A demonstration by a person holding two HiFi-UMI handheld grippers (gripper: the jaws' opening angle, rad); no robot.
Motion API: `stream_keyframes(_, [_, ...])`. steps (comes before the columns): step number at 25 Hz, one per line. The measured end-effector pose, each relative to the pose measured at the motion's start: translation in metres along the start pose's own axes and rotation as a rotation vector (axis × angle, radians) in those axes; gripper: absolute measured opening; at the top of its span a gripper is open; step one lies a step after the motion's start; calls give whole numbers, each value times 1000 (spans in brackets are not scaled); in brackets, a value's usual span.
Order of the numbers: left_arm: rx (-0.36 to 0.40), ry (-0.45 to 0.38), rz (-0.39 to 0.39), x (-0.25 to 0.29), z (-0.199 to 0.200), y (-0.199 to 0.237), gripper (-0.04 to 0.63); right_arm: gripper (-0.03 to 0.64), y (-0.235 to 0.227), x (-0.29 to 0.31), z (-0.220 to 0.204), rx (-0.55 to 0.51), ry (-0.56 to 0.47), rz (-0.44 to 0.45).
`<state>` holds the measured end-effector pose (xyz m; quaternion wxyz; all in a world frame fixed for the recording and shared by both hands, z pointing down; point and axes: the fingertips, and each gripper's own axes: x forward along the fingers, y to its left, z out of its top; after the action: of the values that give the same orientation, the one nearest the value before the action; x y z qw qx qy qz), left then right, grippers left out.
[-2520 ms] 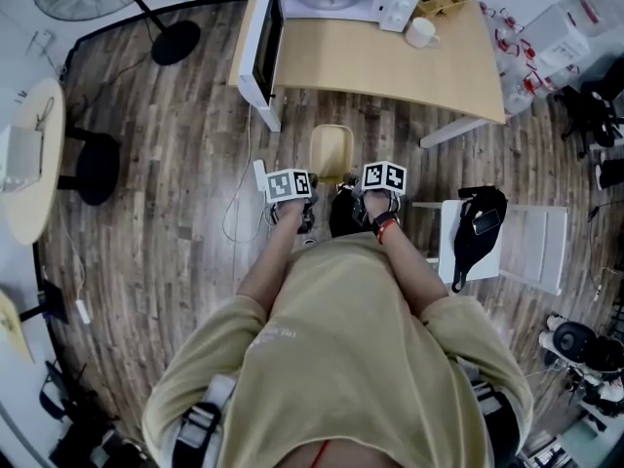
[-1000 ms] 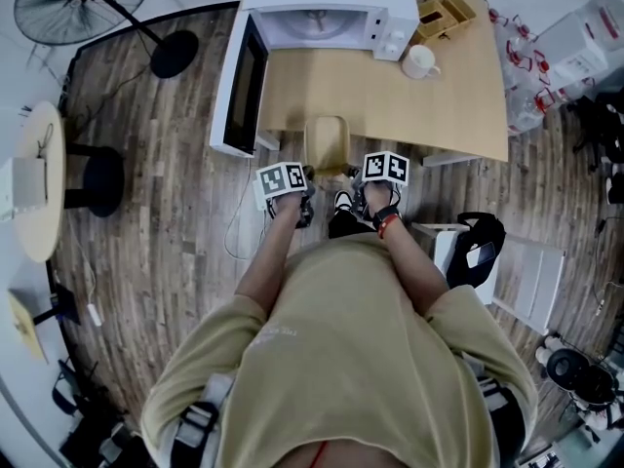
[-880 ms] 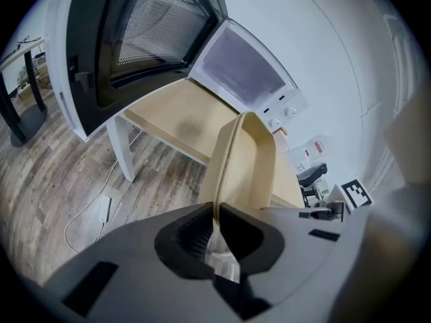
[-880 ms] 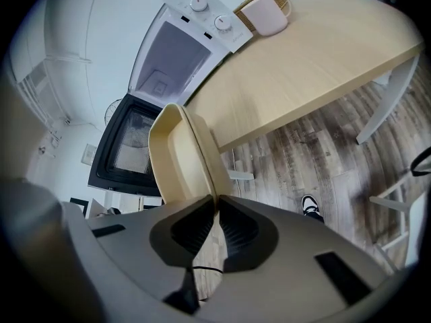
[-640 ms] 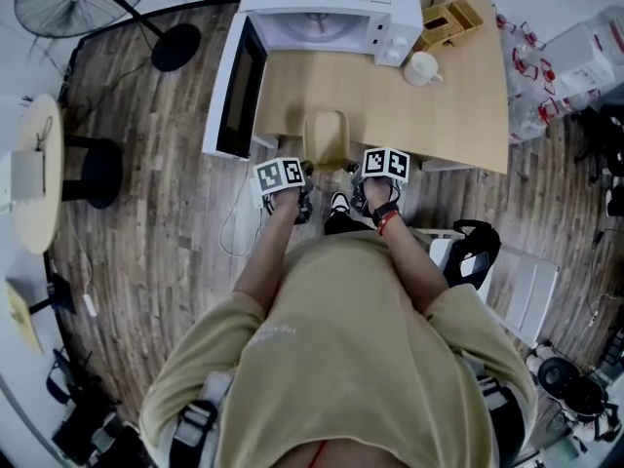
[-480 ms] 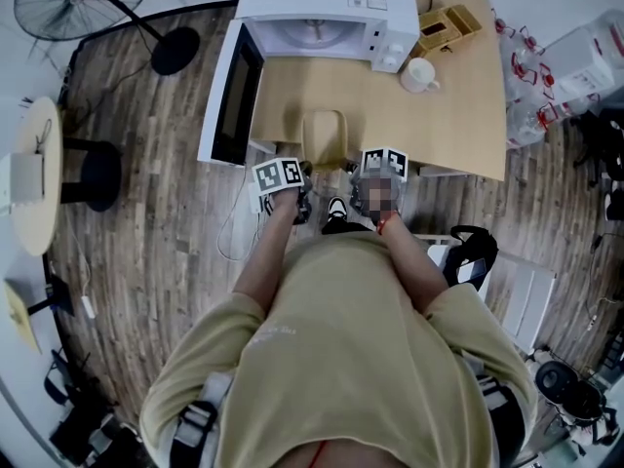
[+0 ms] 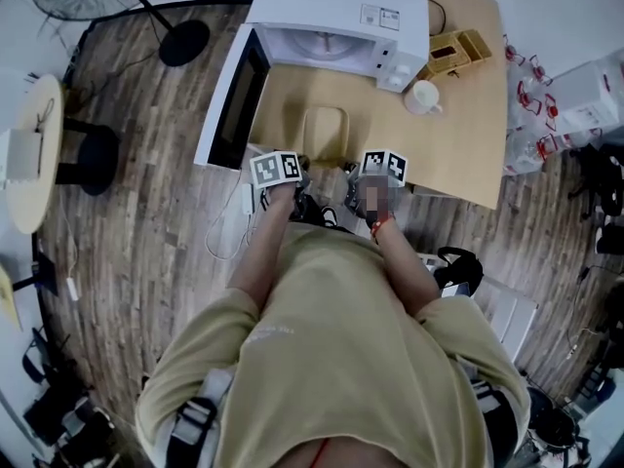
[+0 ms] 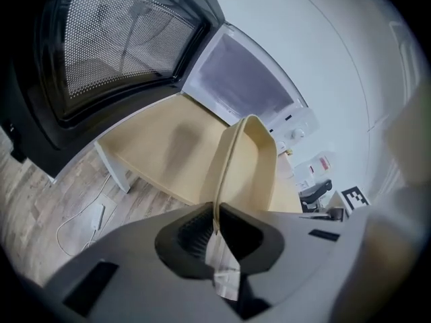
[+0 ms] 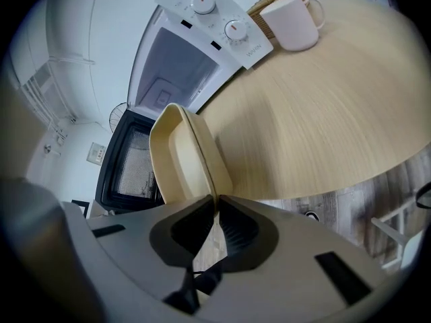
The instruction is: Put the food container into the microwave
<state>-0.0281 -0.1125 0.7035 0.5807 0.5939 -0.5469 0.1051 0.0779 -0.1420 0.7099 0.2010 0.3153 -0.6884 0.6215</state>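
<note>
The left gripper (image 8: 217,231) has its jaws drawn nearly together, clamped on the thin rim of the beige food container (image 8: 252,167) at its near left edge; the right gripper (image 9: 217,224) is likewise pinched tight on the near right rim, only the wall's thickness between its jaws; so the container hangs between the two, its open side up. It sits over the near part of the wooden table (image 7: 468,115), in front of the white microwave (image 7: 341,18) and outside its cavity; whether it touches the tabletop I cannot tell. The microwave's door (image 7: 229,105) stands swung wide to the left. A white mug (image 7: 422,97) and a small wooden box (image 7: 456,52) stand on the table just right of the microwave.
</note>
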Motion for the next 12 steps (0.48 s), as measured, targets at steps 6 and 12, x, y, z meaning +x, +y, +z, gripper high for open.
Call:
stream_keyframes(6, [-29,-13,6,1,19,6,44,46,12,10,14,1,8,7])
stream_keyframes(12, [-16,-14,7,8,43,9,44,46,20,23,36,1,-4,6])
